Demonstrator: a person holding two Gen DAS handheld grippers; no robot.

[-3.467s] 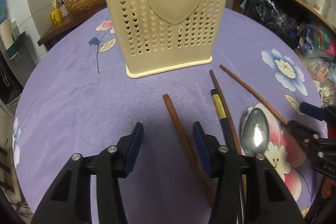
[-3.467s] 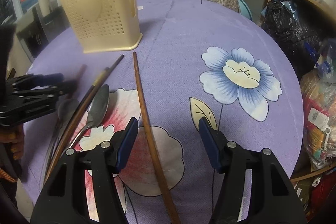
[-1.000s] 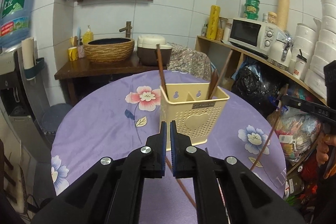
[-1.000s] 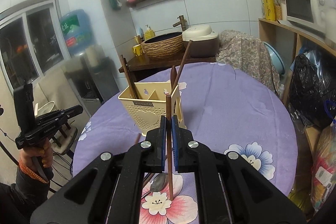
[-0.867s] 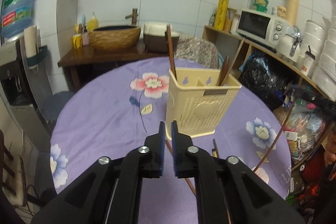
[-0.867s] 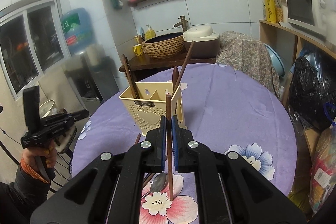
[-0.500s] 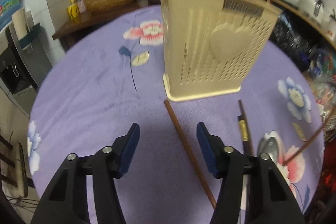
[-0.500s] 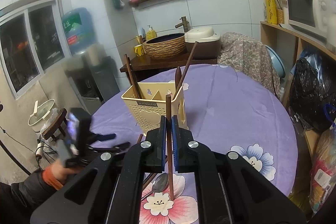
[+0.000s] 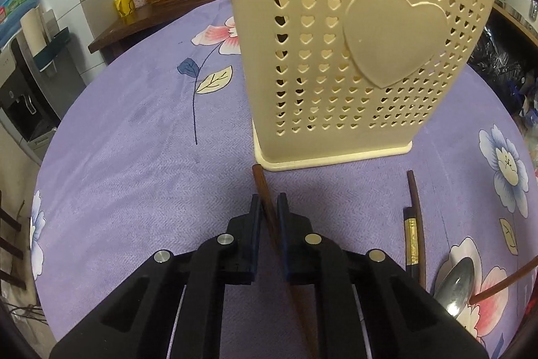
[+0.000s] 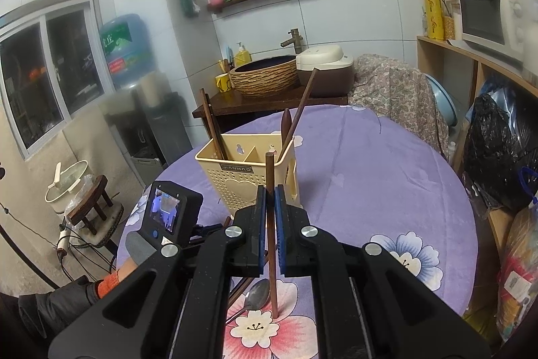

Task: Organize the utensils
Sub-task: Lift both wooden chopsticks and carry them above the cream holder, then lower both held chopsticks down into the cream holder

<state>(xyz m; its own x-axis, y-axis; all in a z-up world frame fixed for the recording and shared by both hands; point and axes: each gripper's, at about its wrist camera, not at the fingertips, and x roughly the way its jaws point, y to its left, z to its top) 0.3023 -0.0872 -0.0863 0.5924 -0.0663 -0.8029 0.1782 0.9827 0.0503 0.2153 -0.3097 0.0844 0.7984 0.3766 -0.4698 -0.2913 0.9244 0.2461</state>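
Both grippers pinching a wooden chopstick each, by the utensil caddy.

L gripper (image 9: 268, 217): jaws just closed, now clamped on a brown chopstick (image 9: 261, 187) lying flat on the purple floral cloth (image 9: 134, 164); its blunt end sticks out past the pads, pointing at the base of the cream caddy (image 9: 336, 63), just short of it, long axis running back under the gripper. R gripper (image 10: 270, 211): pressed tight on a second chopstick (image 10: 270, 170), held near upright, lower tip over the cloth by a steel spoon (image 10: 257, 293). Caddy is perforated plastic w/ heart cut-outs & raised heart; thin round sticks stand tilted in it.
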